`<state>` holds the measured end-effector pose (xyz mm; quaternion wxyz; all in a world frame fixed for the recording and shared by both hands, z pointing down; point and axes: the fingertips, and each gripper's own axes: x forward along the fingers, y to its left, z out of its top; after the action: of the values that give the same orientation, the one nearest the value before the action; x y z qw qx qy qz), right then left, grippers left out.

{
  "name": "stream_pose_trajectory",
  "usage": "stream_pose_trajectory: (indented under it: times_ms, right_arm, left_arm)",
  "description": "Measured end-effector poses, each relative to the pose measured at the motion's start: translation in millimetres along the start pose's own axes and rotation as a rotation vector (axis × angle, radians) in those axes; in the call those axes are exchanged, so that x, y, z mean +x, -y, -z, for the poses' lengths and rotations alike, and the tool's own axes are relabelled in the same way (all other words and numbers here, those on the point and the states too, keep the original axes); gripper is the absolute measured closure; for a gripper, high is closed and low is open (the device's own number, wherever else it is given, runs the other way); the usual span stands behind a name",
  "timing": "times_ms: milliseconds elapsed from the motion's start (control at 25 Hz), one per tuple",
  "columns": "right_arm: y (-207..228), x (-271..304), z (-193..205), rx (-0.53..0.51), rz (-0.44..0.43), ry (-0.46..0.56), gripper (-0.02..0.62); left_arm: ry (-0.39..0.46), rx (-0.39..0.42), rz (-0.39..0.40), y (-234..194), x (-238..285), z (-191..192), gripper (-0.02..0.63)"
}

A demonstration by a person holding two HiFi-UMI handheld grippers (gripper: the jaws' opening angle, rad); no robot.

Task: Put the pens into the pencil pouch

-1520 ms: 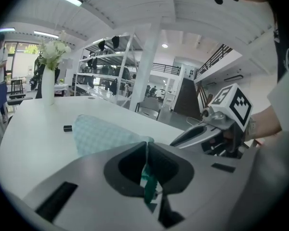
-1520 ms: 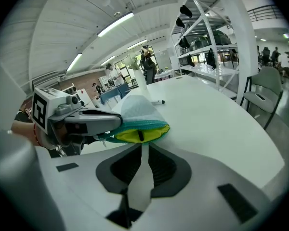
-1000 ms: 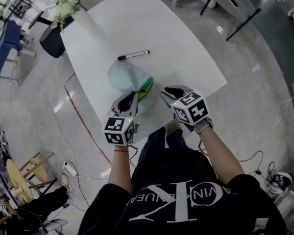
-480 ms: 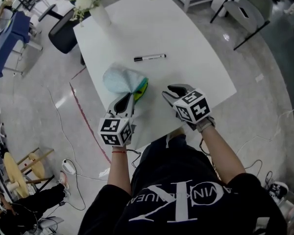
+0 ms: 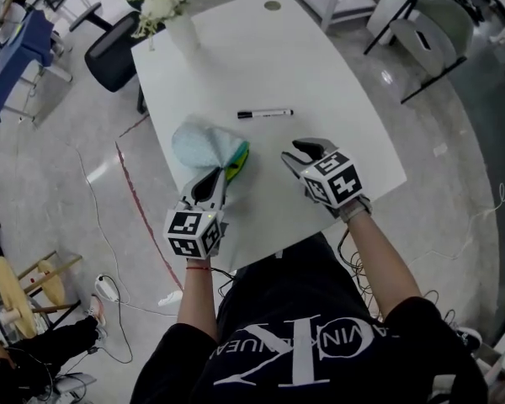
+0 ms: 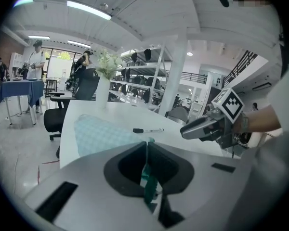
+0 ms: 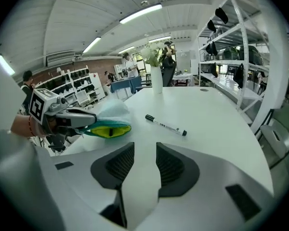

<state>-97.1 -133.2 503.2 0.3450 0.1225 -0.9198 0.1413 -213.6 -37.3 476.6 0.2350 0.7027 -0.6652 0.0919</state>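
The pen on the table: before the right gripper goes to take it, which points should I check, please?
1. Right gripper open and empty: ok; its jaws have just been opening, with nothing between them.
2. Left gripper shut on the pouch, at its edge: ok.
3. Pouch mouth open, yellow lining showing: ok.
4. Pen lying free on the table, apart from the pouch: ok.
5. Other pens already inside the pouch: cannot tell.
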Motion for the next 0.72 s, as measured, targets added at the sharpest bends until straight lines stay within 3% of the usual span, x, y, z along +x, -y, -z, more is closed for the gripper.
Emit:
stream_pose_trajectory:
  times_ms: [480, 720]
  right_arm:
    - [70, 50, -39, -0.177, -0.066, -0.073, 0.439]
    - [84, 75, -42, -0.287, -0.135, -0.130, 0.439]
  left_arm:
    - [0.024, -0.121, -0.235, -32, 3, -11, 0.589]
    - [0.038, -0.169, -0.329, -35, 2, -8, 0.589]
